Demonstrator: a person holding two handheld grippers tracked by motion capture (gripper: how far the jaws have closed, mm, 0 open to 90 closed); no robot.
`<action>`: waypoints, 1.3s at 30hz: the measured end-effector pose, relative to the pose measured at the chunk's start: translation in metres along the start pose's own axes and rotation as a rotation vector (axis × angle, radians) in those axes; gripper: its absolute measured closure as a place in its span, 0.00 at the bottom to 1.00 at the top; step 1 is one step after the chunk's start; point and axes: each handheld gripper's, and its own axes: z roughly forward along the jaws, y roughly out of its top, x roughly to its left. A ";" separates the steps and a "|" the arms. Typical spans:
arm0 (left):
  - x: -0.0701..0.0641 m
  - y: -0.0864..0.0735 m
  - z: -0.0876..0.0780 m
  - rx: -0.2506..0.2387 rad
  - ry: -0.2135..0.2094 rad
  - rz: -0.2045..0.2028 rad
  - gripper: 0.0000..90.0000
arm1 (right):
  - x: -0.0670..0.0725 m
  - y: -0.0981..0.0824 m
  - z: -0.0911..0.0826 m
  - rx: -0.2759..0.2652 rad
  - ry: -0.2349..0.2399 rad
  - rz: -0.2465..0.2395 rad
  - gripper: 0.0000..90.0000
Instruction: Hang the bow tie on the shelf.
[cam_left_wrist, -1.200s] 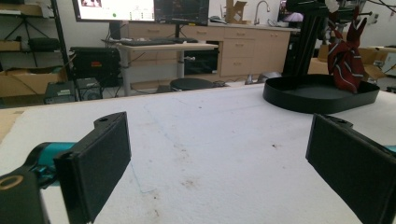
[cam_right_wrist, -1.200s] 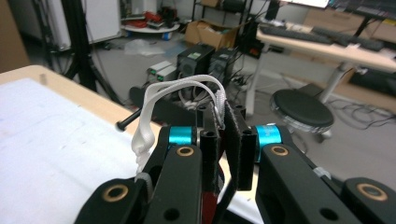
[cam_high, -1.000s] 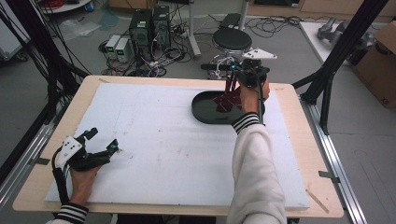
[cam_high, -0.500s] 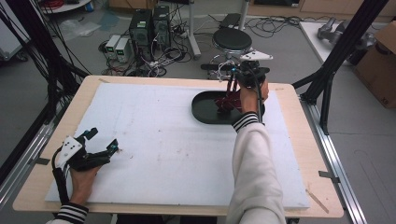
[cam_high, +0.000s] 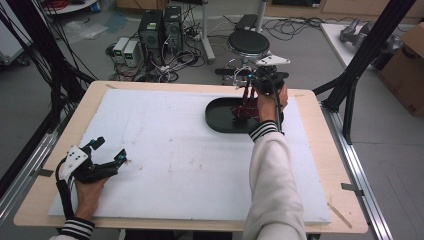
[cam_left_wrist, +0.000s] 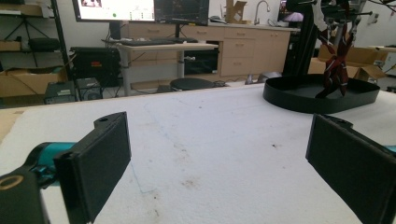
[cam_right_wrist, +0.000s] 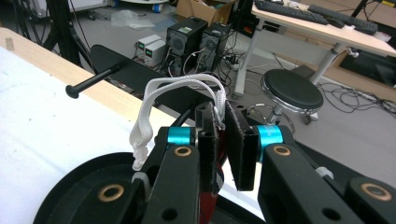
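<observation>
A dark red object (cam_high: 244, 107) with white cord loops (cam_right_wrist: 150, 105) stands up out of a black oval tray (cam_high: 218, 120) at the far right of the white board. My right gripper (cam_high: 248, 91) is over the tray, pointing down. Its jaws pinch the white cord (cam_right_wrist: 217, 108), with dark red showing below the pads (cam_right_wrist: 241, 140); they have just been opening a touch, the cord still between them. My left gripper (cam_high: 111, 149) lies on the board at the near left, open and holding nothing. In the left gripper view the tray (cam_left_wrist: 299, 100) and red object (cam_left_wrist: 337, 70) sit far off at the right.
The white foam board (cam_high: 170, 160) covers most of the wooden table (cam_high: 312, 125). A black rod (cam_right_wrist: 91, 81) juts out beyond the tray's far side. A round stool (cam_high: 248, 42) and computer boxes (cam_high: 159, 27) stand on the floor behind the table.
</observation>
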 end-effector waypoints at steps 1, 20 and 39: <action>0.000 0.000 0.000 0.000 0.000 0.000 0.08 | 0.001 0.000 -0.001 0.002 -0.003 -0.003 0.91; 0.000 0.000 0.000 0.000 0.002 0.001 0.08 | 0.004 0.001 -0.015 -0.048 -0.013 0.005 0.23; -0.002 0.000 0.000 0.001 0.008 0.015 0.08 | 0.041 -0.039 -0.089 -0.167 0.199 0.043 0.00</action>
